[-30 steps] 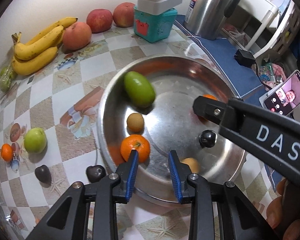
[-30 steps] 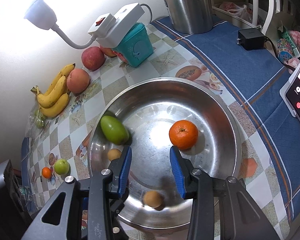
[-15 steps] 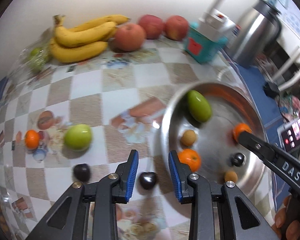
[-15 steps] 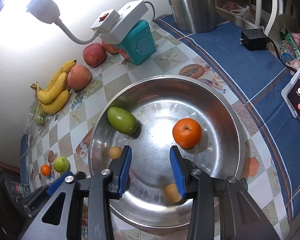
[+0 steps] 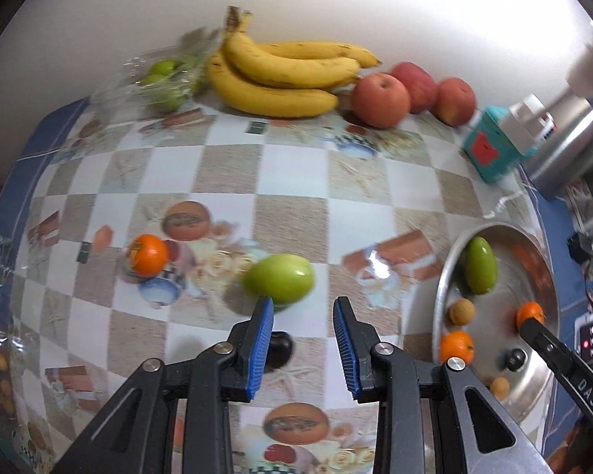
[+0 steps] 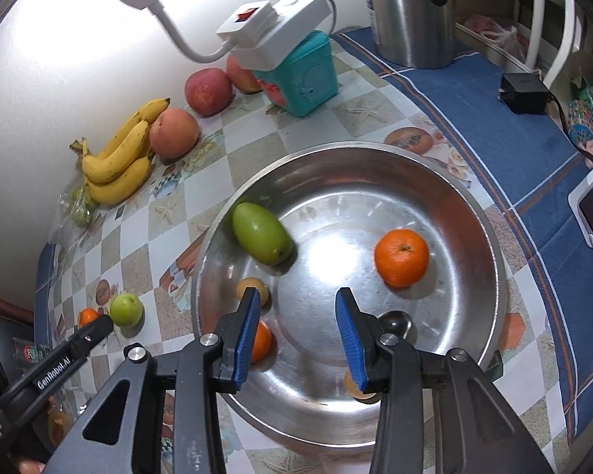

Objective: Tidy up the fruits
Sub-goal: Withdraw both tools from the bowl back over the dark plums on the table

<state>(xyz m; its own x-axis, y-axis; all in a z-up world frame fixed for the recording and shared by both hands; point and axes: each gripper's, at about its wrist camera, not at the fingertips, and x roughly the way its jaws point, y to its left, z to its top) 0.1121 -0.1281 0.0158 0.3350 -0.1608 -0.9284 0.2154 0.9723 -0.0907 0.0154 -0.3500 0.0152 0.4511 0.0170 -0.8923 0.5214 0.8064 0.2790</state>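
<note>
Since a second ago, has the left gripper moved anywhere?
Yes. The left gripper has swung away from the steel bowl, now at its view's right edge, to hang over the checkered cloth beside a green fruit.

Count: three yellow bananas (image 5: 284,79), three red apples (image 5: 381,98), three orange tangerines (image 6: 402,252), two green oval fruits (image 5: 278,283), one round steel bowl (image 6: 490,237), one teal box (image 6: 302,75).

Checkered tablecloth (image 5: 296,181), bananas (image 5: 284,75), apples (image 5: 381,98), steel bowl (image 6: 490,237), kettle (image 6: 411,12)
</note>
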